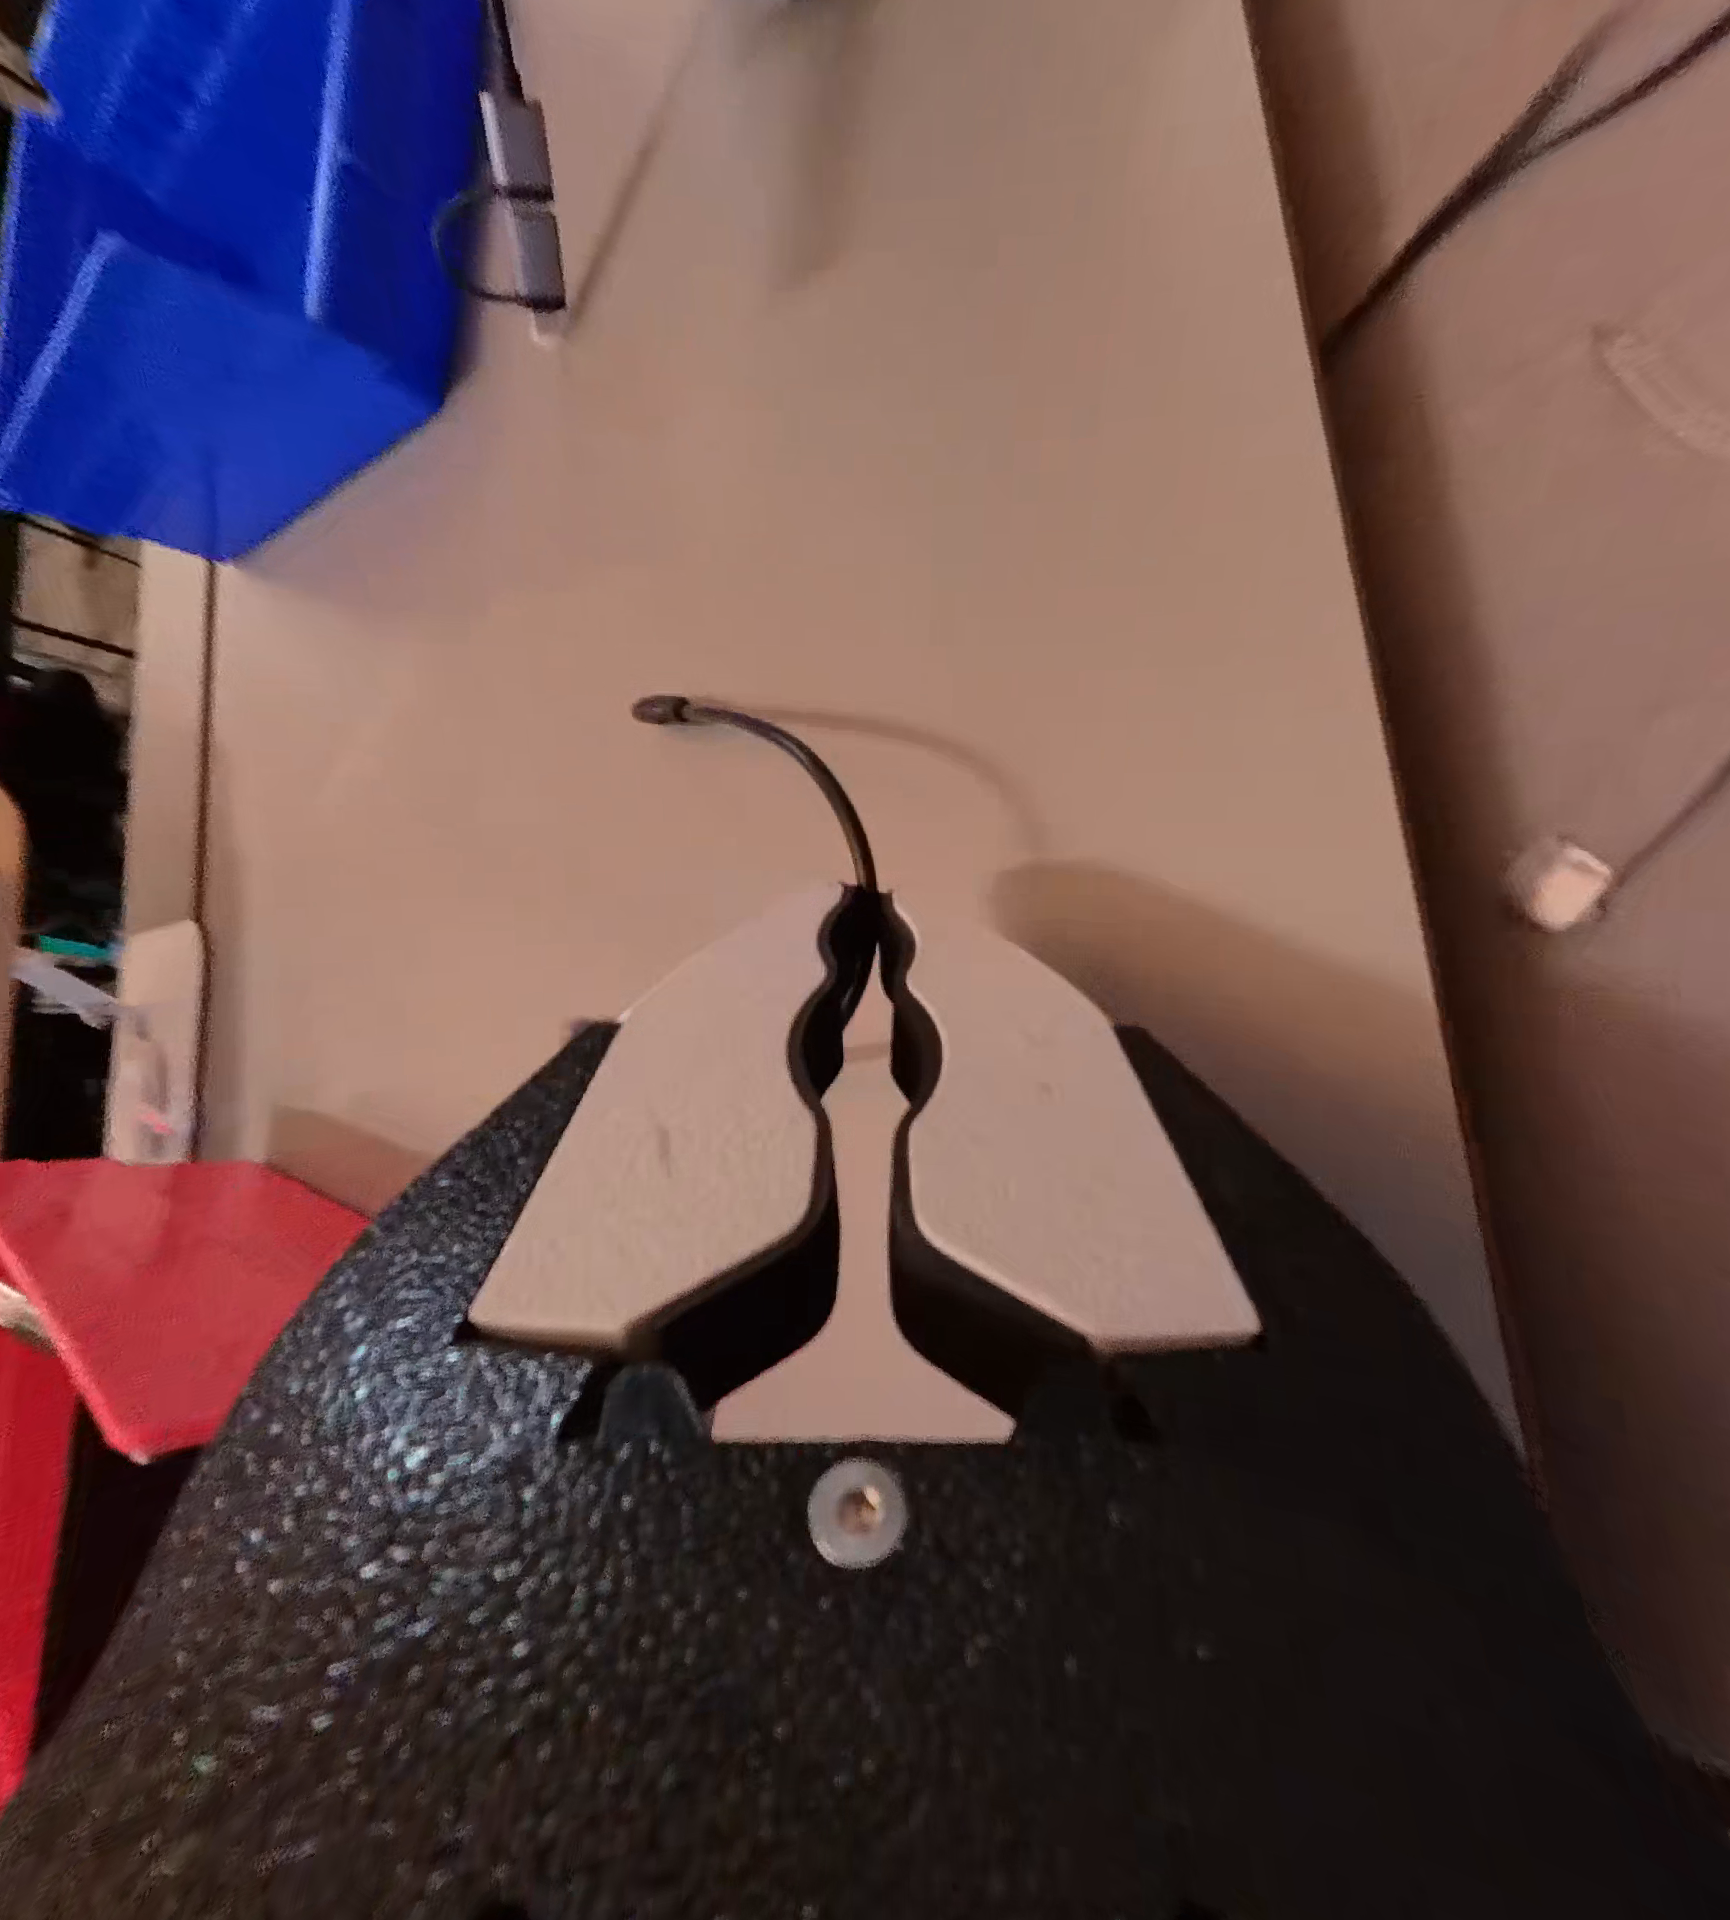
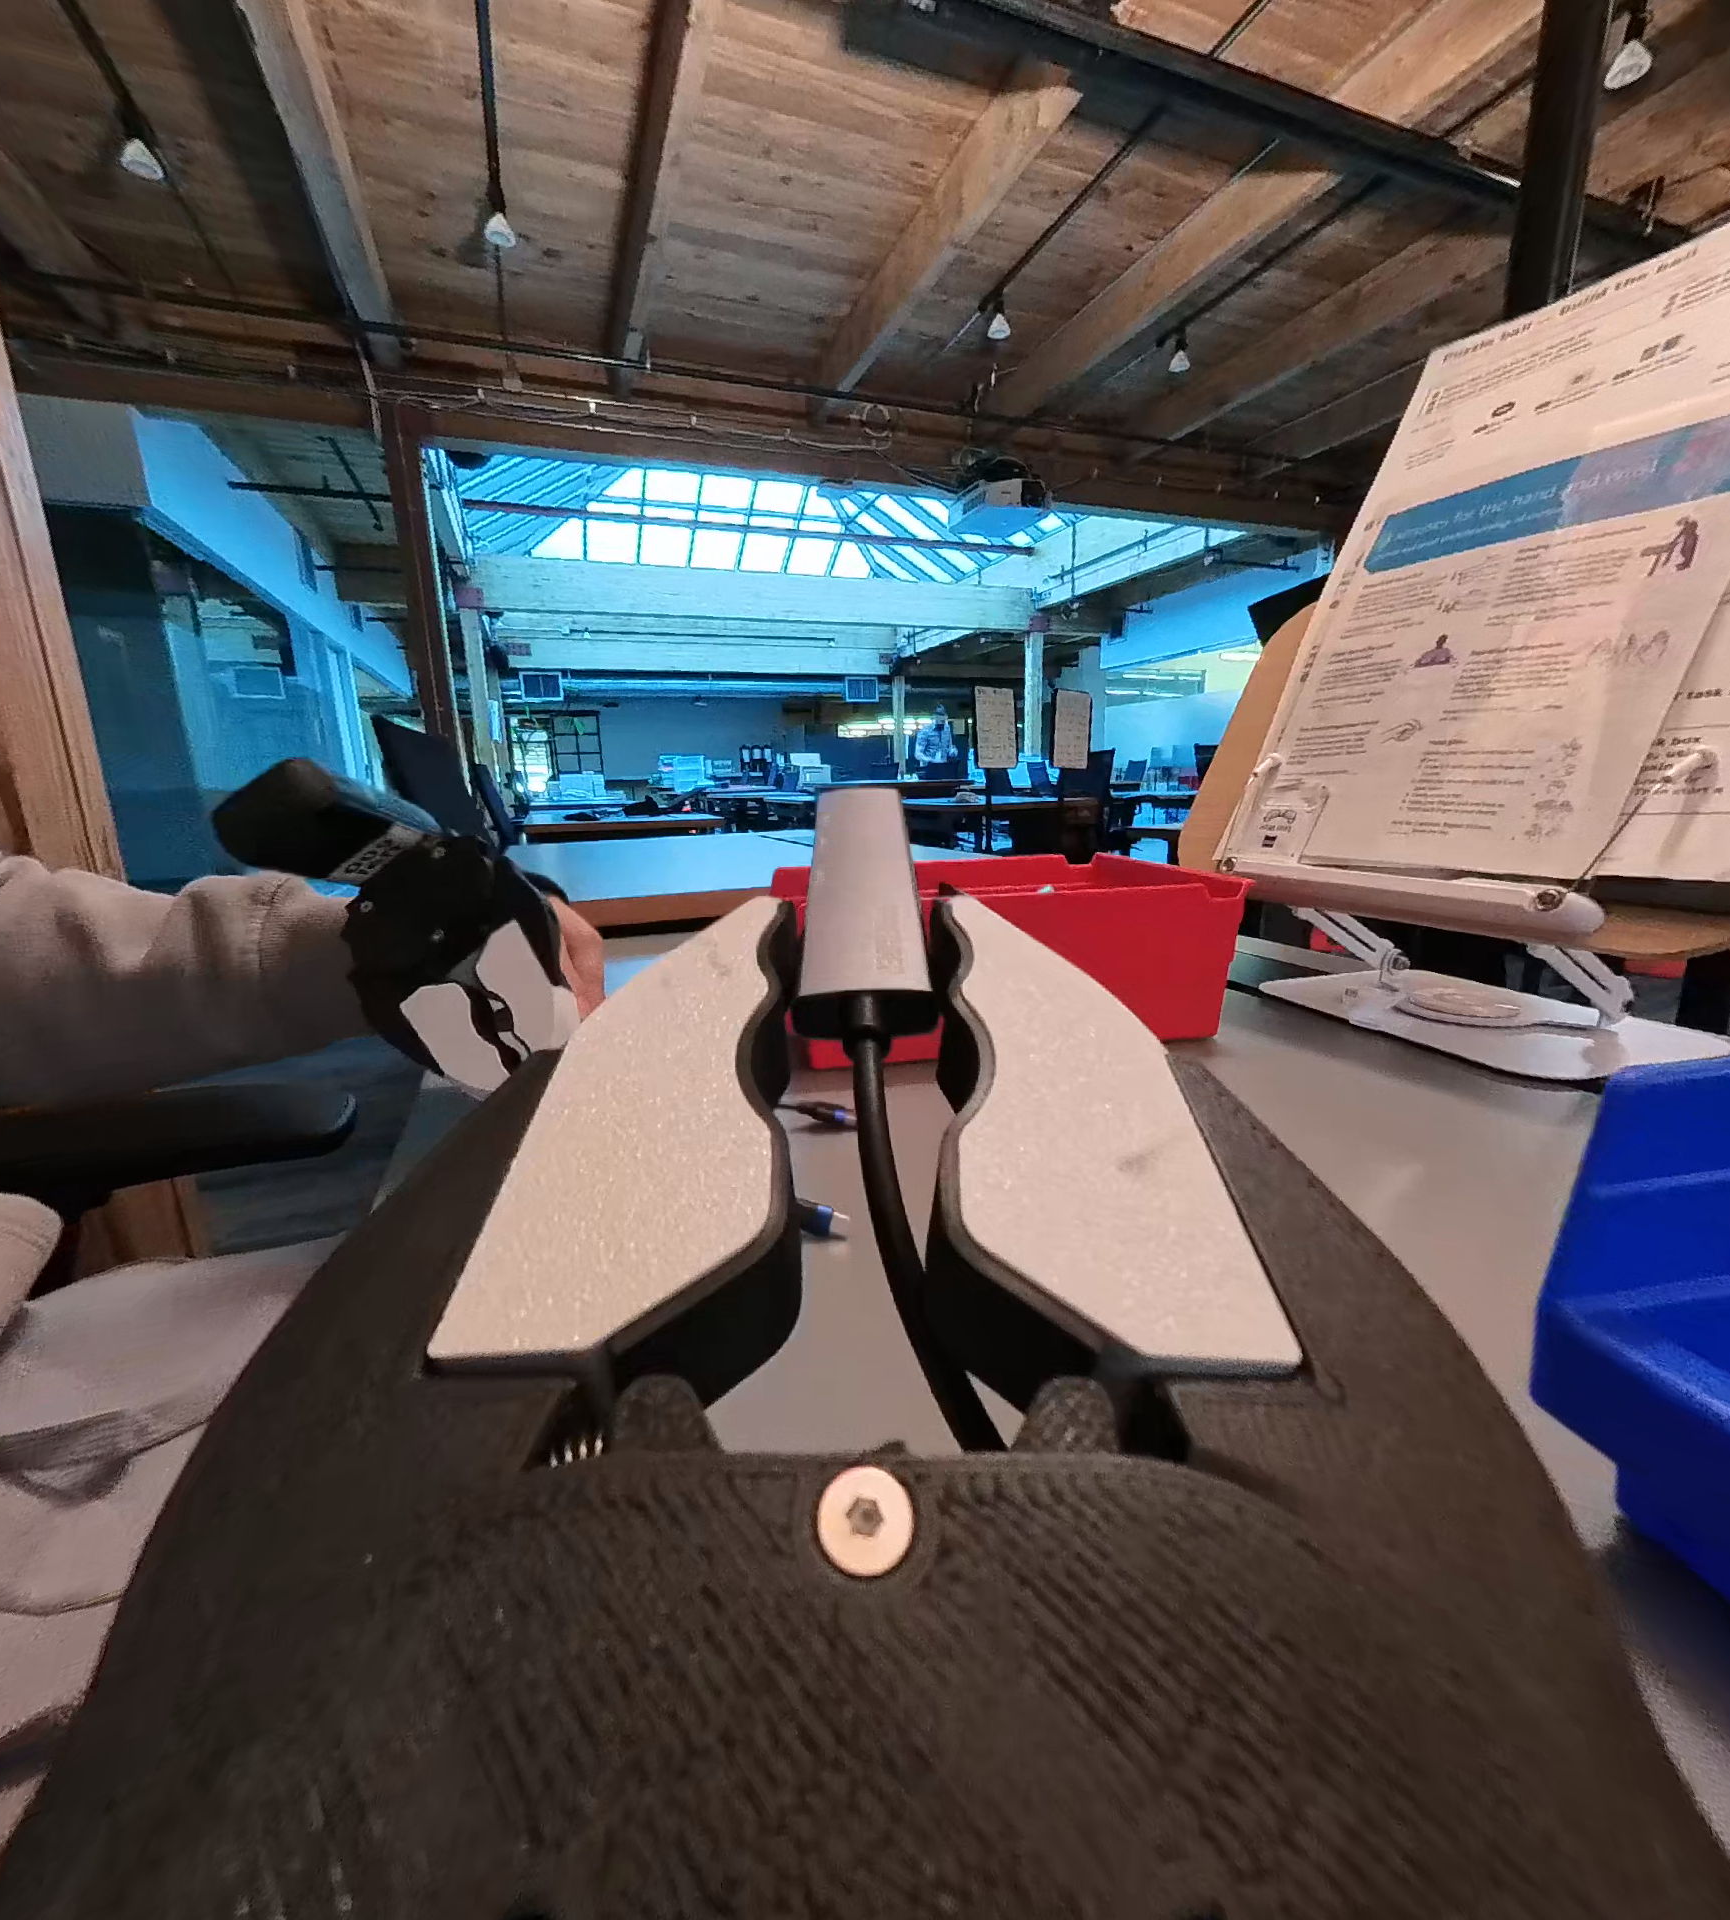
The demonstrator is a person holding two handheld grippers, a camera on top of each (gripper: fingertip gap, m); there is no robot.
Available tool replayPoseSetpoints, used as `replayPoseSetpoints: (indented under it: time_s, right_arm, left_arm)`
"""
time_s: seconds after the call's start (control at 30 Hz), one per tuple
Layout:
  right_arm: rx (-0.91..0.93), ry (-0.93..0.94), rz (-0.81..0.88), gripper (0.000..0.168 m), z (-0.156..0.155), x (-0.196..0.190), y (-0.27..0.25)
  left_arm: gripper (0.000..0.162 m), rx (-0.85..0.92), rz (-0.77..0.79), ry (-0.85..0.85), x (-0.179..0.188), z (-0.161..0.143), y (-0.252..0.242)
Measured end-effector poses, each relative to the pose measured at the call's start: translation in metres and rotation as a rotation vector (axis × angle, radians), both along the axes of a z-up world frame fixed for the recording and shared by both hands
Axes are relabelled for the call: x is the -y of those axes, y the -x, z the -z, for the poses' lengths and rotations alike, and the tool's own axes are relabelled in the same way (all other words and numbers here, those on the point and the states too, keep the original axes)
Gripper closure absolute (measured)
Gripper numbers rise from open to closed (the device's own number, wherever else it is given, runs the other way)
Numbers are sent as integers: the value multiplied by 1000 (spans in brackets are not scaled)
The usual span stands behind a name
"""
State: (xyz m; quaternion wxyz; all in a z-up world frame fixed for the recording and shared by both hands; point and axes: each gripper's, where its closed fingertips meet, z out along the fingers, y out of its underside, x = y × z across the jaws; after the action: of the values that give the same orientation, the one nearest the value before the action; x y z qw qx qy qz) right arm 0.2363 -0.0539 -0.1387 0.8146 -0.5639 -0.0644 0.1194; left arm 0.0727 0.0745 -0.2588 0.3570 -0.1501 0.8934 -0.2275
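My left gripper [image 1: 871,914] pinches a thin black cable [image 1: 819,774] | my right gripper [image 2: 861,935] clamps a grey USB hub [image 2: 856,894] | red bin [image 2: 1100,935] behind.

My left view is smeared with motion blur. The blue bin [image 1: 217,270] runs off its top edge, and the thin black cable [image 1: 830,790] vanishes between my fingers [image 1: 695,1122]. On the right, the page [image 2: 1526,665] is cropped.

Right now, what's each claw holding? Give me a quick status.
Left gripper shut on thin black cable. Right gripper shut on grey USB hub, its cord trailing back. Red bin just beyond, blue bin to the right.
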Motion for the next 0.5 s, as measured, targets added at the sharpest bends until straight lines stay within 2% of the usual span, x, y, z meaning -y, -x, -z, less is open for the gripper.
replayPoseSetpoints:
  time_s: [0.03, 0.1, 0.2, 0.3, 0.4, 0.5]
  right_arm:
    - [-2, 7, -2, 144, 2, -2, 1]
    - [-12, 11, 4, 144, 6, -6, 1]
    - [-14, -6, -13, 144, 4, -9, 6]
    - [9, 15, -18, 144, 6, -13, 8]
    - [6, 20, -24, 144, 7, -15, 8]
    - [6, 8, -26, 144, 6, -13, 8]
  left_arm:
    - [155, -35, -27, 27, -7, 4, 3]
    - [127, -94, -133, 62, -28, 10, 7]
    - [120, -92, -268, 91, -41, 1, 4]
    - [127, -14, -402, 194, -17, -16, -21]
    - [124, -85, -531, 230, 7, -2, -45]
    - [129, -125, -632, 245, 9, 14, -66]
